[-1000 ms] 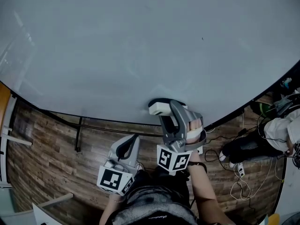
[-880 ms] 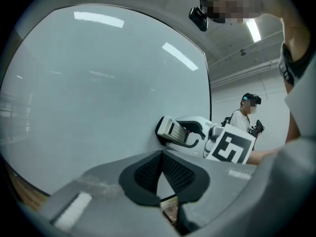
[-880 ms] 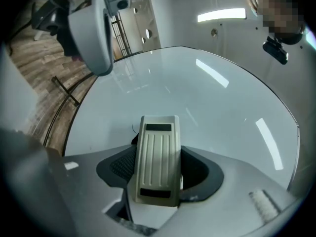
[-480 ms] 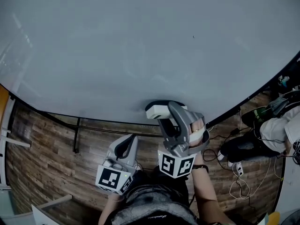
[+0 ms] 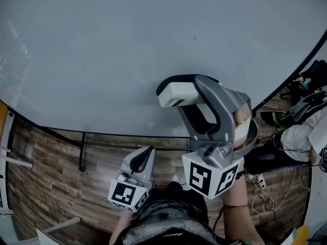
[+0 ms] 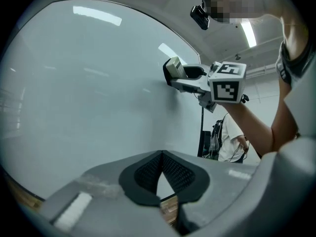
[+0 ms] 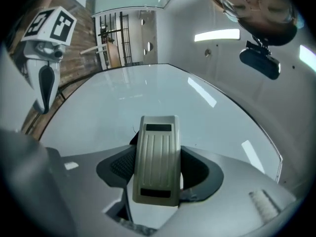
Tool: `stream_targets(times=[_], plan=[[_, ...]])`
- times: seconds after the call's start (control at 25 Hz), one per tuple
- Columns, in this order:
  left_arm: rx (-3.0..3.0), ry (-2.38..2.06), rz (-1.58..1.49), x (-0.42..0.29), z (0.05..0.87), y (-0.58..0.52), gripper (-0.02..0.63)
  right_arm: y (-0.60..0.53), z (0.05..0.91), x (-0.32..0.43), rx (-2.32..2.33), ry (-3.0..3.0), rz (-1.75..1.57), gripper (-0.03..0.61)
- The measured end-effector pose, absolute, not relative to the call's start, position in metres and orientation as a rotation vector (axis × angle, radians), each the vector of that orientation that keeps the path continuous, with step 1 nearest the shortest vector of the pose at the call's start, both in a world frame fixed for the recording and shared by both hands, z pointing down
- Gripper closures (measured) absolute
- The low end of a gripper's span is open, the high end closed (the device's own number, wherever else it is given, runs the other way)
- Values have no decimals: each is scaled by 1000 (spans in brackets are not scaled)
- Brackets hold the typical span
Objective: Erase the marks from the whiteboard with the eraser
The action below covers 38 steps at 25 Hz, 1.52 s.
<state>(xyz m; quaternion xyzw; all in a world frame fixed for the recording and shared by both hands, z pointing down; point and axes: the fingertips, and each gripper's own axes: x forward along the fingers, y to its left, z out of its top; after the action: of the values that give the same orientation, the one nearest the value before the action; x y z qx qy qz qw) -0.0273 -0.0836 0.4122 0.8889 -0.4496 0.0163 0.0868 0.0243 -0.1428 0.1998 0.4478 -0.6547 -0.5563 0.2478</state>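
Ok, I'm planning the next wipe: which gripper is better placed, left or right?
Right. The right gripper clamps the beige ribbed plastic eraser at the glossy white whiteboard. The left gripper, fingers shut and empty, hangs below the board's bottom edge.

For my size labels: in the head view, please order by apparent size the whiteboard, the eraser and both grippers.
1. whiteboard
2. right gripper, nearer the camera, so it may only look bigger than the left
3. left gripper
4. eraser, clamped in the right gripper
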Motion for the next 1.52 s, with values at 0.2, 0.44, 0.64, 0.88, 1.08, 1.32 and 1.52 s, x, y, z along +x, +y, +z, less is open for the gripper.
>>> stream_targets(times=[0.2, 0.44, 0.64, 0.88, 1.08, 1.32, 1.52], plan=[[2637, -1359, 50, -30, 414, -74, 615, -147, 193, 24, 1201, -1677, -1523, 318], [2620, -1395, 58, -29, 416, -83, 615, -161, 208, 30, 1224, -1597, -1548, 319], [2610, -1402, 66, -30, 418, -83, 615, -160, 221, 26, 1200, -1599, -1552, 319], [2621, -1379, 77, -33, 417, -88, 615, -163, 246, 15, 1176, -1608, -1542, 319], [2617, -1363, 95, -29, 420, -85, 615, -163, 263, 14, 1166, -1616, -1536, 319], [2619, -1352, 103, -23, 422, -82, 615, -162, 298, 14, 1109, -1609, -1533, 319], [2613, -1364, 111, -25, 422, -81, 615, -162, 327, 15, 1088, -1617, -1518, 319]])
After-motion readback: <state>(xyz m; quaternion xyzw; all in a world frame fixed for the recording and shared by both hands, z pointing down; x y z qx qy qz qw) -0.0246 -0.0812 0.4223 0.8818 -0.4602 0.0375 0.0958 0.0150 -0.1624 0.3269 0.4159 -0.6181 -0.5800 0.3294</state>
